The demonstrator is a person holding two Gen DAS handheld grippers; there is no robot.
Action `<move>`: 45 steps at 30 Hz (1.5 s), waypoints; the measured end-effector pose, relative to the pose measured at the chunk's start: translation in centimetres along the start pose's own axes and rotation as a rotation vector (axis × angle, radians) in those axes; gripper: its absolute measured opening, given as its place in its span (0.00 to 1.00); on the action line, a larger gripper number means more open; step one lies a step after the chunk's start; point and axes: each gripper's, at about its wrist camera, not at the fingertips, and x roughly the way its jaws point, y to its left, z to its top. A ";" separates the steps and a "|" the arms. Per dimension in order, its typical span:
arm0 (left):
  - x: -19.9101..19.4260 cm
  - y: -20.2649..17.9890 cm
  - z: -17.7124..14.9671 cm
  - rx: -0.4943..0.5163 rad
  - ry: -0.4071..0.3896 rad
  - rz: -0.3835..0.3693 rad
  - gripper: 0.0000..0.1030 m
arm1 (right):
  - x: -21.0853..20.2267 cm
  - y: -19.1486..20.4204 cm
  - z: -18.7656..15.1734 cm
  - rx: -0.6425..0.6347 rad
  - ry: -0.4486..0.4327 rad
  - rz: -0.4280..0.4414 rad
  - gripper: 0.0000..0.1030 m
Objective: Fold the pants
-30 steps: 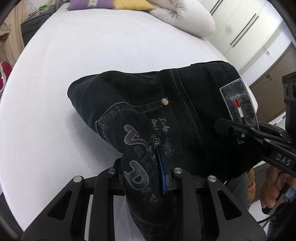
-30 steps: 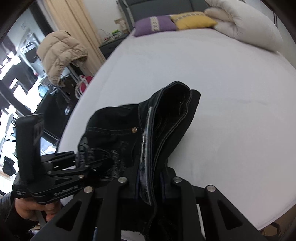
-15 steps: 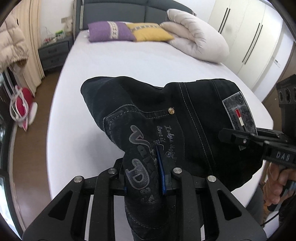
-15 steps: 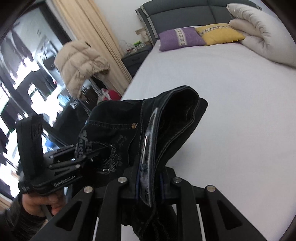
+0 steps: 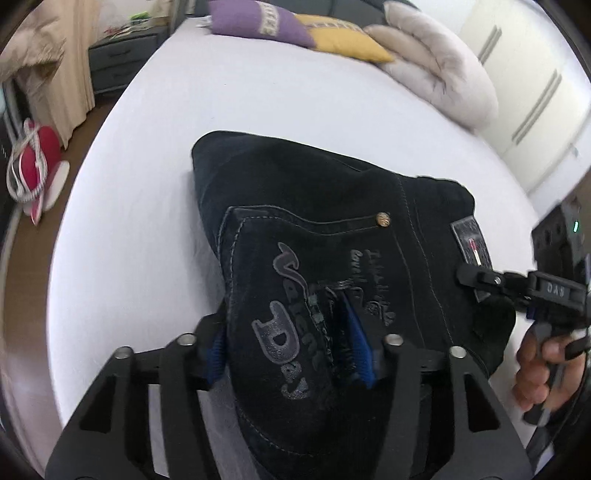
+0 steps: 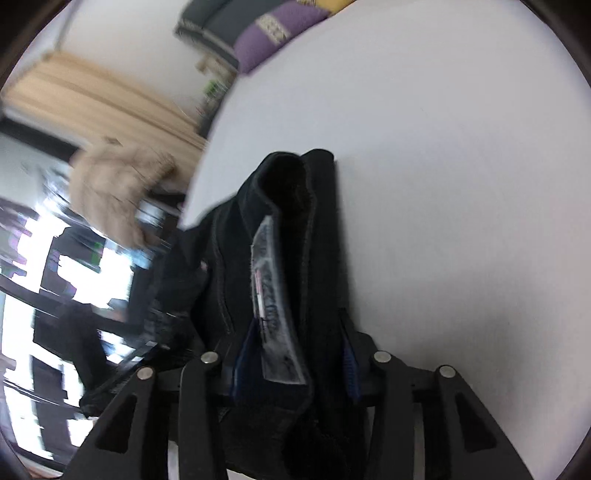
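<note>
The black jeans [image 5: 317, 206] are bunched up at the near edge of the white bed [image 5: 155, 155]. They have a printed back pocket and a grey waist patch [image 5: 471, 240]. My left gripper [image 5: 295, 350] is part open with the pocket fabric between its blue pads. My right gripper [image 6: 291, 354] also stands part open around the waistband with the grey patch [image 6: 273, 317]. It shows from the side in the left wrist view [image 5: 480, 277]. The jeans [image 6: 295, 229] hang forward from it.
A purple pillow [image 5: 258, 22], a yellow pillow [image 5: 343, 40] and a folded white duvet [image 5: 436, 70] lie at the head of the bed. A nightstand [image 5: 118, 55] and a red bag [image 5: 35, 162] are on the left. White wardrobes [image 5: 535, 92] stand at the right.
Both grippers have widened their jaws from a tight pinch on the jeans. The jeans have come lower toward the bed. The right wrist view has swung and blurred.
</note>
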 end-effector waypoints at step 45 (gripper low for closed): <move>-30.8 -16.8 -20.9 -0.051 -0.325 0.439 1.00 | -27.5 19.3 -18.8 -0.357 -0.708 -0.437 1.00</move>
